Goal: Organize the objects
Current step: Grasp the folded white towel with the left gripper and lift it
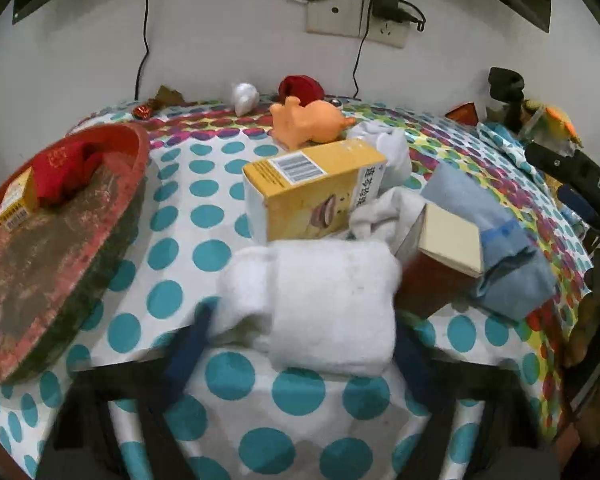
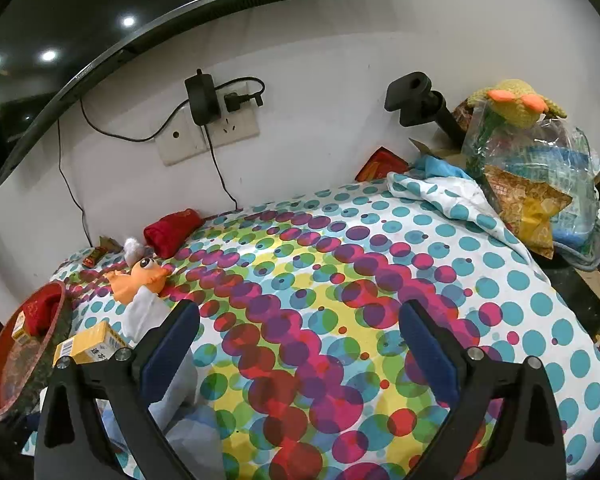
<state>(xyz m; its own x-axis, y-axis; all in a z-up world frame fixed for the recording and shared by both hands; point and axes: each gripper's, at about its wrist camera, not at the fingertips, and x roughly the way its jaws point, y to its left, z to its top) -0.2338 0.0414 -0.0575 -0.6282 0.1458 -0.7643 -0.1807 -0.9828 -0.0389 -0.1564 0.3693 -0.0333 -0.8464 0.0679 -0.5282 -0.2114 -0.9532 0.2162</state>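
Observation:
My left gripper (image 1: 300, 344) is open, its blue fingers on either side of a folded white towel (image 1: 320, 300) on the dotted tablecloth. Behind the towel lie a yellow box (image 1: 312, 192), a brown box with a cream top (image 1: 440, 260), a grey-blue cloth (image 1: 496, 240) and an orange toy animal (image 1: 308, 120). A red round tray (image 1: 112, 216) at the left holds a red cloth (image 1: 64, 172) and a small yellow box (image 1: 18, 204). My right gripper (image 2: 300, 340) is open and empty above the coloured dots; the tray (image 2: 56, 336) shows at its far left.
A red rolled cloth (image 2: 172, 228), a white crumpled item (image 1: 246, 98) and candy wrappers lie by the wall. Plastic bags with snacks (image 2: 532, 184) and a knitted yellow toy (image 2: 516, 104) crowd the right side. A black stand (image 2: 416, 100) and wall cables stand behind.

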